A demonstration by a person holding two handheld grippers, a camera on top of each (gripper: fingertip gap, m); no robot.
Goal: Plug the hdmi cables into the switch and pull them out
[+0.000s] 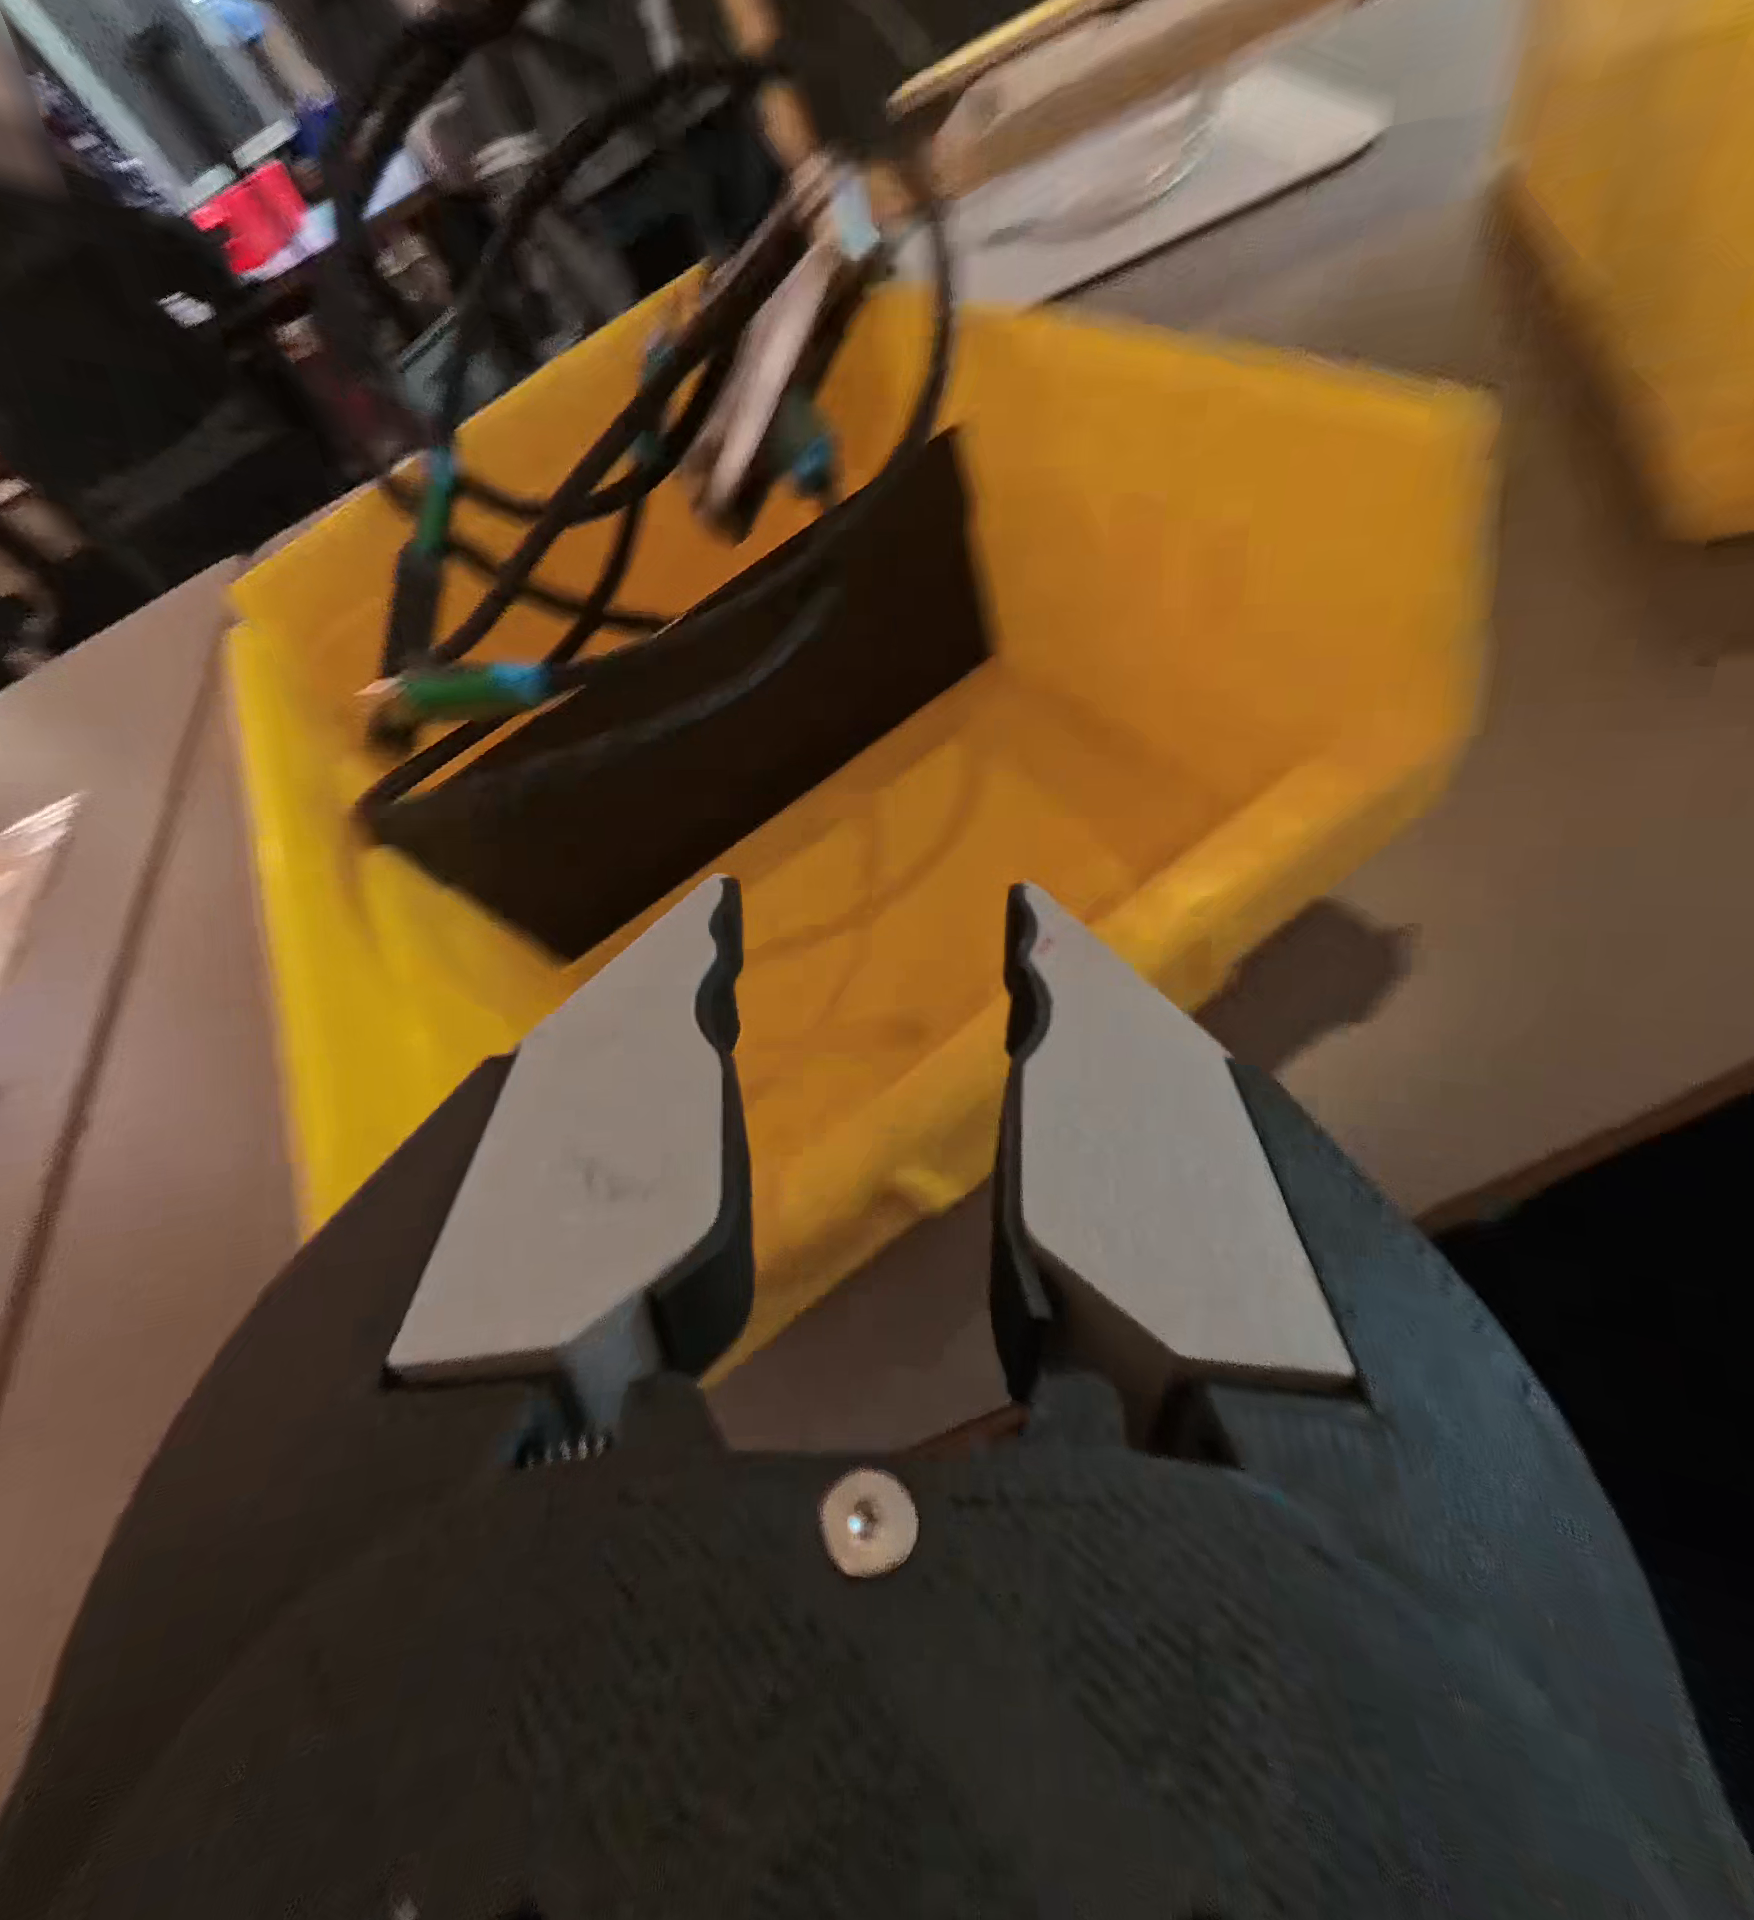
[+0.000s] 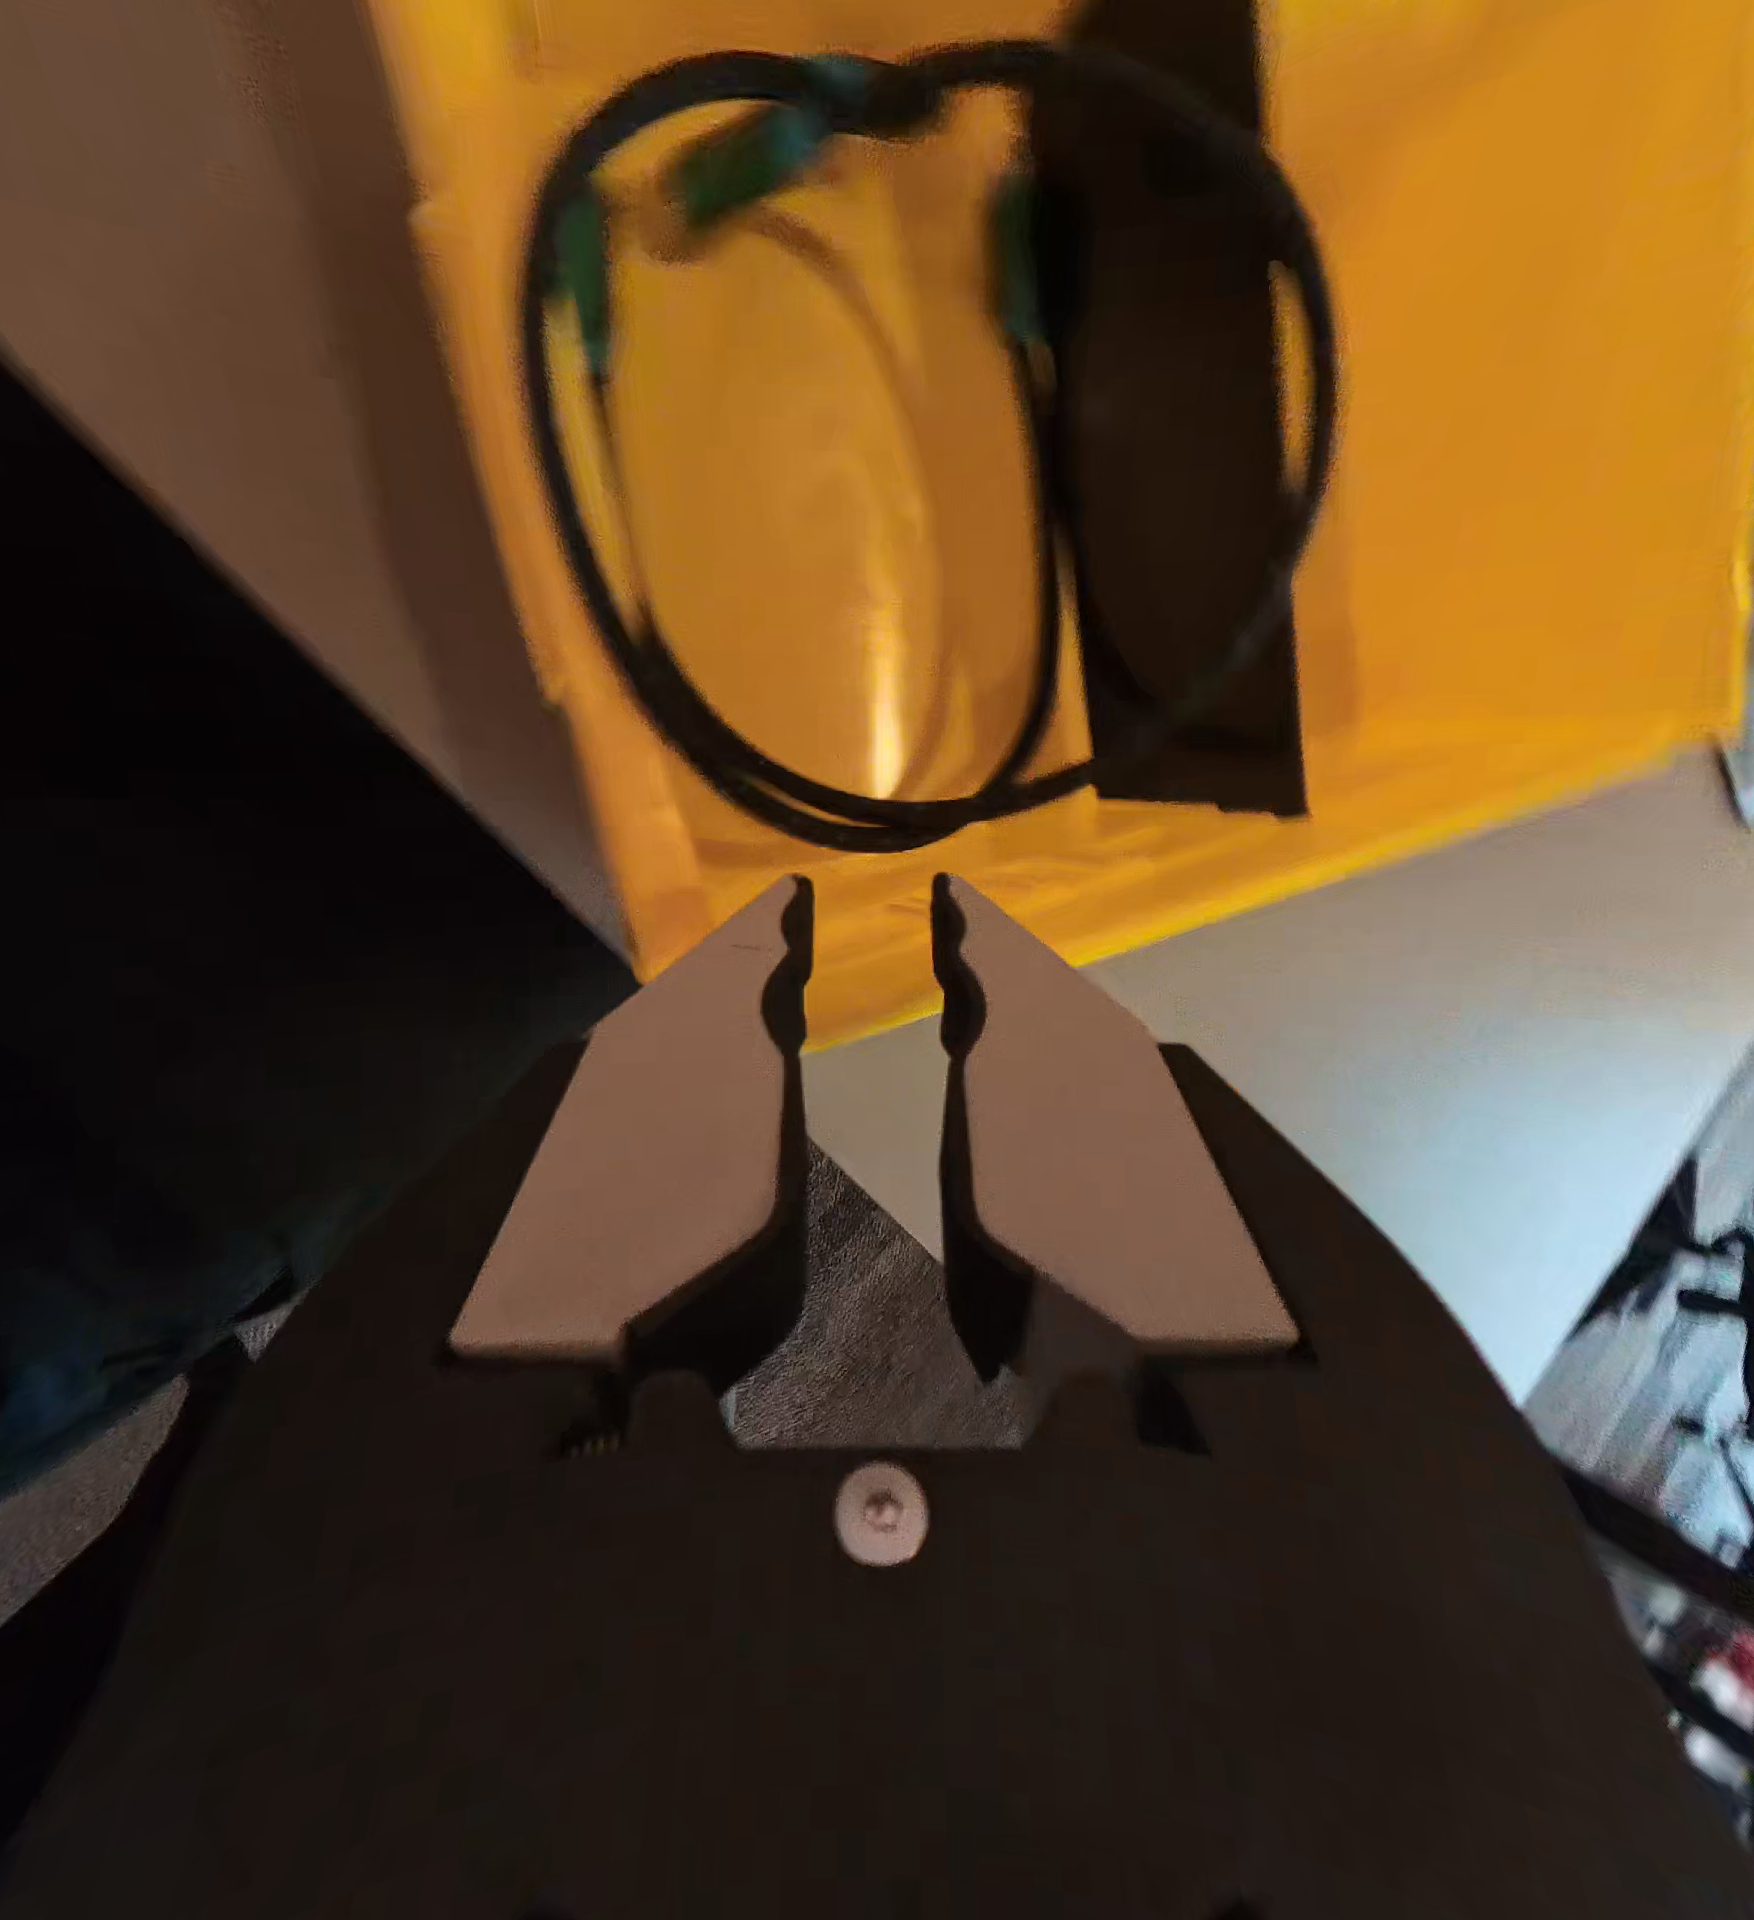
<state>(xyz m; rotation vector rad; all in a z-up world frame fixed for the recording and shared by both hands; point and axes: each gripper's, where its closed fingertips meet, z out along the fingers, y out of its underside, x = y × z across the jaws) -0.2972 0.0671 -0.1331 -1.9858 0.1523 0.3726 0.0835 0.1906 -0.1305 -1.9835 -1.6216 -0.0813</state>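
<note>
Yellow bin [image 2: 1475, 416] holding black switch [image 2: 1174, 468] and looped cables [image 2: 582, 540], left gripper [image 1: 873, 904] and right gripper [image 2: 871, 894] both agape, empty

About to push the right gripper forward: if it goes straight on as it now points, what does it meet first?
Probably the near wall of the yellow bin, just ahead of the right gripper. Beyond it lies the black cable loop; depth is unclear in this blurred view.
</note>
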